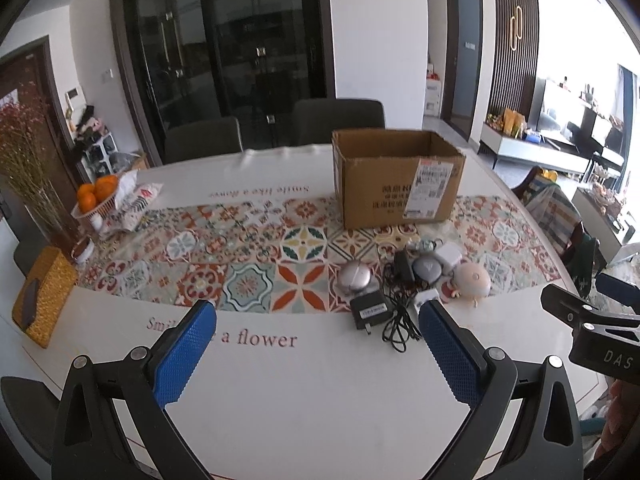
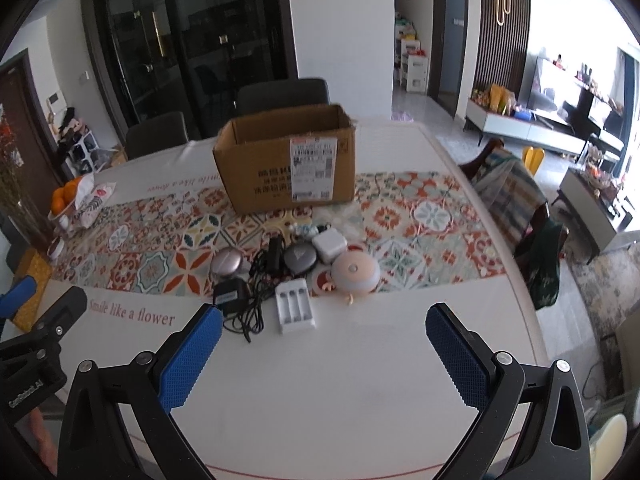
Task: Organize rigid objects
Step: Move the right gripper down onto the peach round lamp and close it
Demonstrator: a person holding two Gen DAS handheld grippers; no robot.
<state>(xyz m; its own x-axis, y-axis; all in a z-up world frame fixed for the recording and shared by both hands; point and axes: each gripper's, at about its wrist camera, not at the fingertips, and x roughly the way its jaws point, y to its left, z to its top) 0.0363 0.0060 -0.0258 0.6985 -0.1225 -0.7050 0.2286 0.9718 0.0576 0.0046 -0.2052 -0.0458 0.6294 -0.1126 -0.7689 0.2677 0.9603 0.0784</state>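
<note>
An open cardboard box stands on the patterned runner. In front of it lies a cluster of small items: a silver round case, a black adapter with tangled cord, a grey round case, a white charger block, a pink round lamp and a white battery charger. My left gripper is open and empty, near the cluster. My right gripper is open and empty, just short of the battery charger.
A basket of oranges, snack bags, a vase of dried flowers and a yellow tissue box sit at the table's left. Dark chairs stand behind the table. A draped chair stands at the right edge.
</note>
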